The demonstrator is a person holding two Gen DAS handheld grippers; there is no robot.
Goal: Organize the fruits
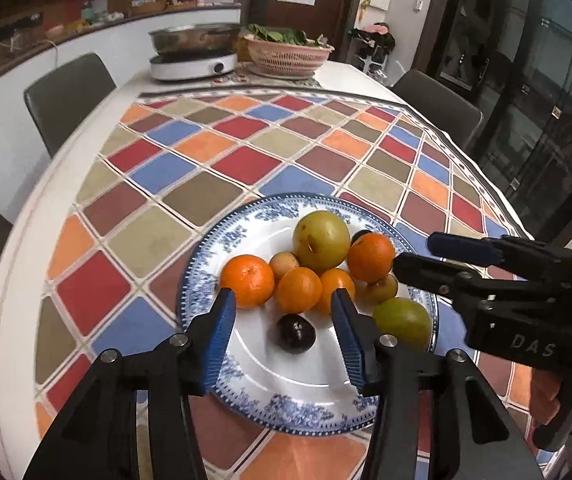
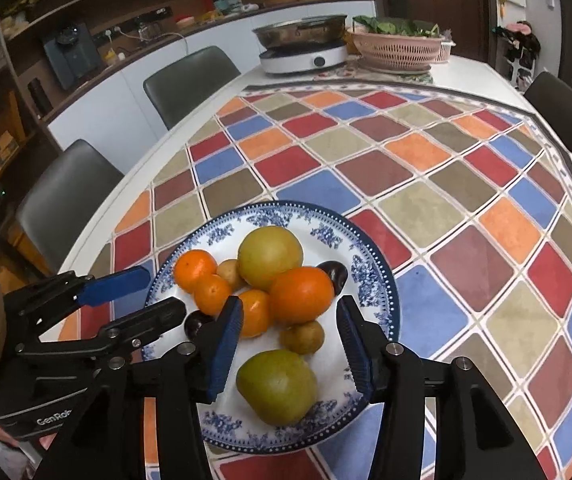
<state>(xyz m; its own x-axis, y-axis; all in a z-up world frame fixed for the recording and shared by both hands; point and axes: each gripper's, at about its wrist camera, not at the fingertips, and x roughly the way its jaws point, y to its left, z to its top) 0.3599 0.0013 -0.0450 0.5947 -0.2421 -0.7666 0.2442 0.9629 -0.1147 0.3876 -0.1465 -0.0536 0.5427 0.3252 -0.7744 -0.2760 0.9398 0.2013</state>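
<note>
Fruit sits heaped on a blue-and-white patterned china plate [image 1: 206, 280] at the near end of a worktop under a diamond-checked cloth [image 1: 190, 152]. The left claw [image 1: 282, 300] hovers partly open and empty over a dark round plum [image 1: 296, 335] – a fruit the right wrist view shows only half hidden. The right claw [image 2: 290, 312], also apart and holding nothing, straddles a small brownish-green fruit [image 2: 302, 337] above a large green pear-shaped fruit [image 2: 277, 386]. Oranges [image 2: 301, 295] crowd the centre.

Dining table [image 1: 46, 216], grey chairs [image 1: 68, 92]
</note>
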